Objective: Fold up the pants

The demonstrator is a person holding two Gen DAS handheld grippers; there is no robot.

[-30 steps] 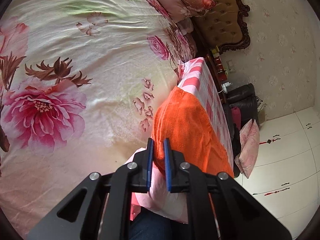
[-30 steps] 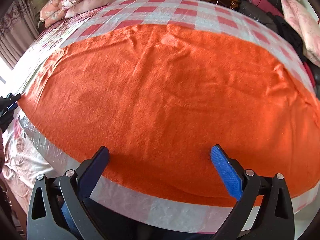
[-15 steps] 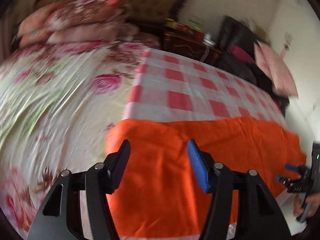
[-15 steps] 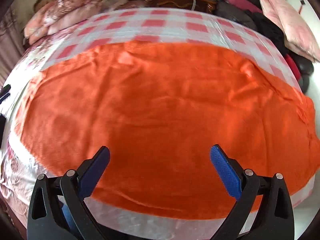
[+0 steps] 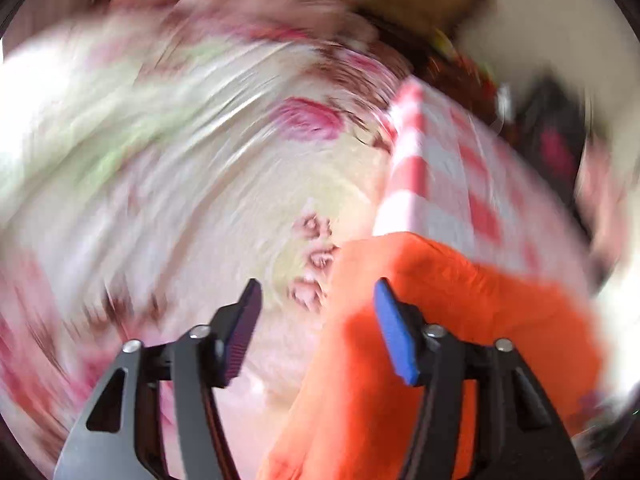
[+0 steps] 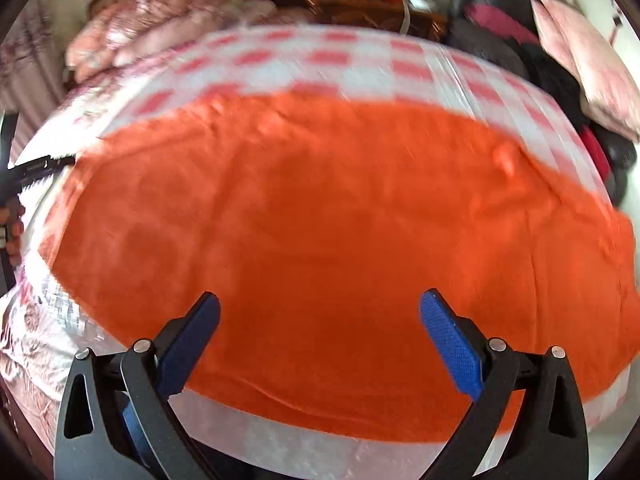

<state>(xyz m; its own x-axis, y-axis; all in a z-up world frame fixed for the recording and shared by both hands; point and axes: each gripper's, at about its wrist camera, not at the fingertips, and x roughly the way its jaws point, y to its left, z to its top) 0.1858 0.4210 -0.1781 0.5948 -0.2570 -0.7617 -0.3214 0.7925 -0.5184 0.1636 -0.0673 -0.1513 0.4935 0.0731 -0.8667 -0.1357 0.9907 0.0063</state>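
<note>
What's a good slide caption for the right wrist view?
Open right gripper above orange pants spread flat on a red-checked cloth.

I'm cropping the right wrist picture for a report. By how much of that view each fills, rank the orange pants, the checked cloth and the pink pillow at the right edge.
1. Orange pants, by far the largest.
2. Checked cloth, visible part only; the pants cover the rest.
3. Pink pillow, though it lies farther off, so its true size is unsure.

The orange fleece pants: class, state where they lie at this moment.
In the right wrist view the orange fleece pants lie spread on the red-and-white checked cloth, ahead of the open right gripper.
</note>
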